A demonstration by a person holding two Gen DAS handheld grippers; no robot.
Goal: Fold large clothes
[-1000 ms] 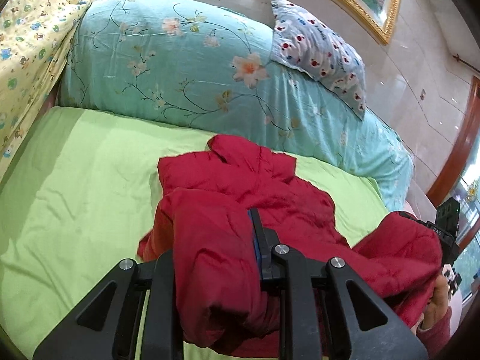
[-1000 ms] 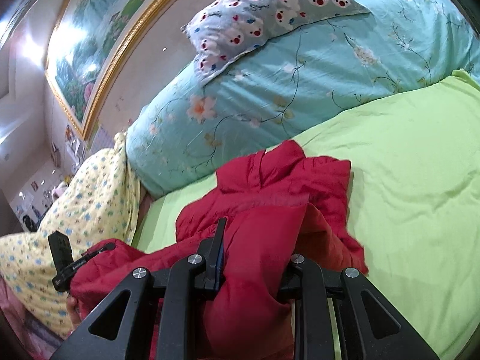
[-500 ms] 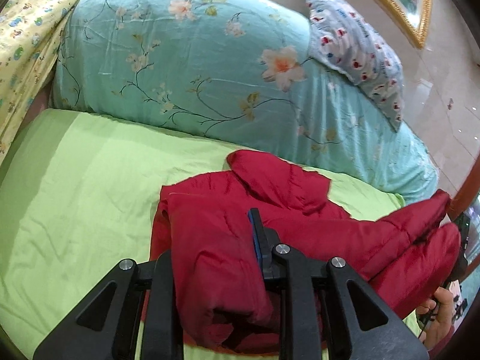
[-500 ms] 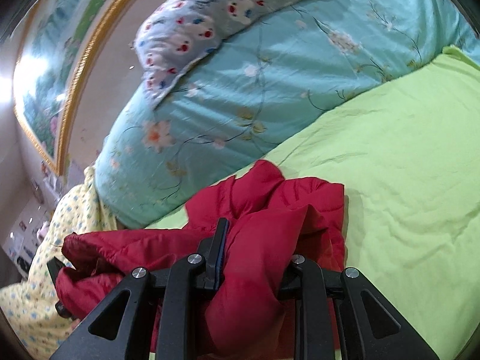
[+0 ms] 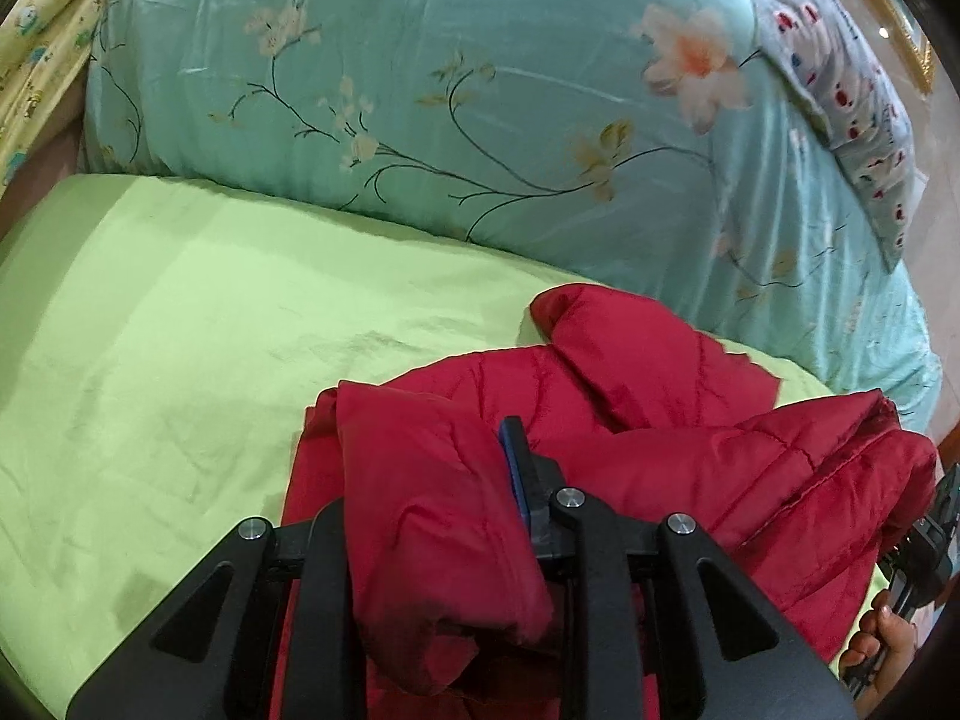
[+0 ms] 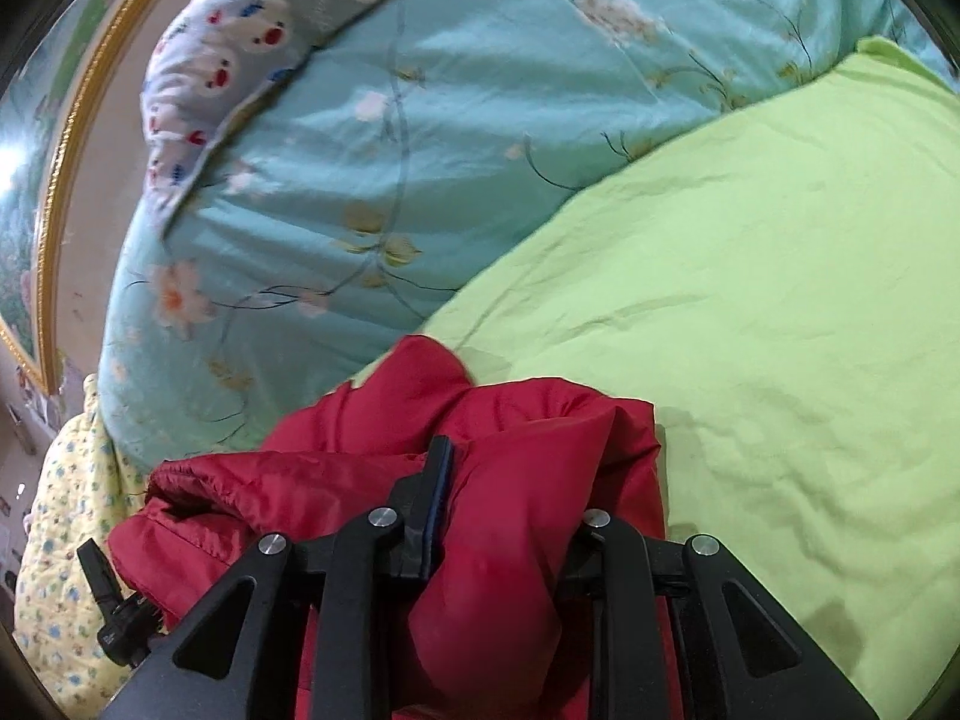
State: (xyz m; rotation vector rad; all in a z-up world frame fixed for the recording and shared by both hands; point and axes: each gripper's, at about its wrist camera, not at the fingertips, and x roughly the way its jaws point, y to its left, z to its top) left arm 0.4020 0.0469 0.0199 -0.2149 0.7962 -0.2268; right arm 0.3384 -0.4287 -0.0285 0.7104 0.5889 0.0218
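A red puffy jacket (image 5: 648,420) lies bunched on the green bed sheet (image 5: 180,348). My left gripper (image 5: 432,480) is shut on a thick fold of the jacket, held just above the sheet. My right gripper (image 6: 516,492) is shut on another fold of the same jacket (image 6: 372,468). The stretch of jacket between the two grippers hangs taut. The right gripper shows at the far right edge of the left wrist view (image 5: 936,516), the left one at the lower left of the right wrist view (image 6: 114,606).
A rolled teal floral quilt (image 5: 480,90) lies along the back of the bed. A patterned pillow (image 5: 840,78) rests on it. A yellow printed blanket (image 5: 42,42) is at the left. A gold-framed picture (image 6: 54,138) hangs on the wall behind.
Both grippers have moved forward and lower toward the quilt, carrying the jacket folds. The jacket has stretched out more between them.
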